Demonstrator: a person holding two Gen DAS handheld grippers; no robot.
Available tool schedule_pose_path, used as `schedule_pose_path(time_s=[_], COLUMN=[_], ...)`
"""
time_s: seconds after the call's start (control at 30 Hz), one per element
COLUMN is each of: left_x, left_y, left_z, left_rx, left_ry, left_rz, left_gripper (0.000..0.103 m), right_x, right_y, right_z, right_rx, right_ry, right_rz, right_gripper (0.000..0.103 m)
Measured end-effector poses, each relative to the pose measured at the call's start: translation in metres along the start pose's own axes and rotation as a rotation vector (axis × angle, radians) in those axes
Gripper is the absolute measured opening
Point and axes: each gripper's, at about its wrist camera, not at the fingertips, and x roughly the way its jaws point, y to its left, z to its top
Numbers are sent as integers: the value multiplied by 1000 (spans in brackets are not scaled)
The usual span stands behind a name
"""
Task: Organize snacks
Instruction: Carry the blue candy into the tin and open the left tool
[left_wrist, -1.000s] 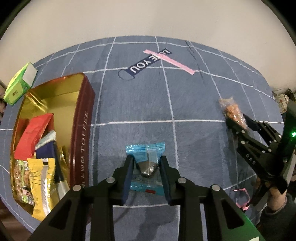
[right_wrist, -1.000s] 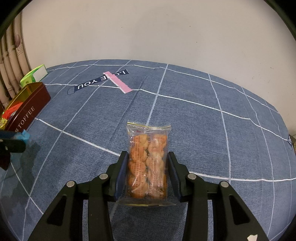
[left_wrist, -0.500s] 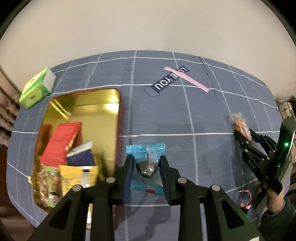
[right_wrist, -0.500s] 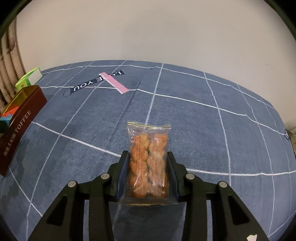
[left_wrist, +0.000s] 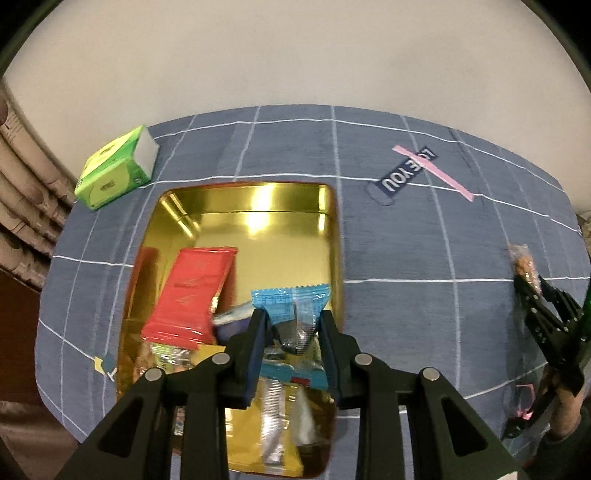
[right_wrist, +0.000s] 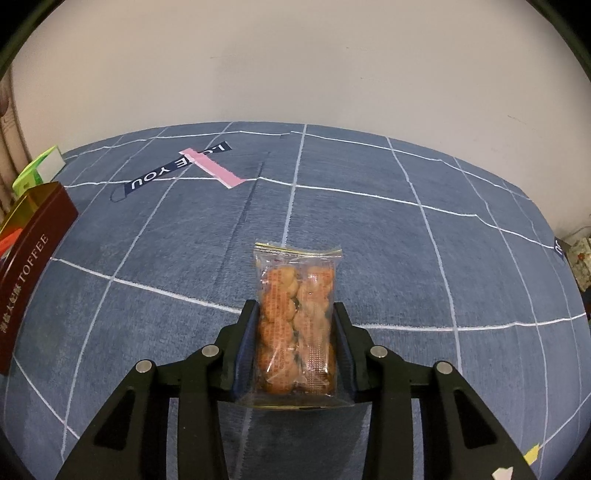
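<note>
My left gripper (left_wrist: 291, 325) is shut on a blue and clear snack packet (left_wrist: 293, 314) and holds it above the open gold toffee tin (left_wrist: 243, 199). The tin holds a red packet (left_wrist: 192, 291), a yellow packet (left_wrist: 258, 443) and several other snacks. My right gripper (right_wrist: 295, 314) is shut on a clear packet of orange-brown twisted snacks (right_wrist: 295, 314) over the blue cloth. That gripper also shows at the right edge of the left wrist view (left_wrist: 532, 284). The tin's dark red side (right_wrist: 33, 266) shows far left in the right wrist view.
A blue grid-pattern cloth (right_wrist: 369, 229) covers the table. A green tissue pack (left_wrist: 114, 173) lies behind the tin near the back left edge. A dark label with a pink strip (right_wrist: 184, 166) lies on the cloth. A plain wall stands behind the table.
My left gripper has carried the blue packet leftwards from over the cloth to above the tin. My right gripper has kept its packet and hardly moved.
</note>
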Motion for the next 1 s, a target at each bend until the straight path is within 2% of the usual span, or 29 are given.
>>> schedule_pose_path(time_s=[0.3,0.63,0.87,1.0], left_x=[14,27,37,40], left_y=[31,48,50,44], left_z=[8,18,15,13], left_rx=[-10,-25,-6,24], left_ry=[20,26,46,45], left_rz=[31,40,33,58], left_gripper=[29,29,29,30], right_x=[0,-1,0,0], right_y=[-1,0,0,0], right_z=[2,1,1,1], right_rx=[1,1,1,0], right_ry=[0,0,0,0], right_rz=[1,2,2,1], right_gripper=[35,35,35,35])
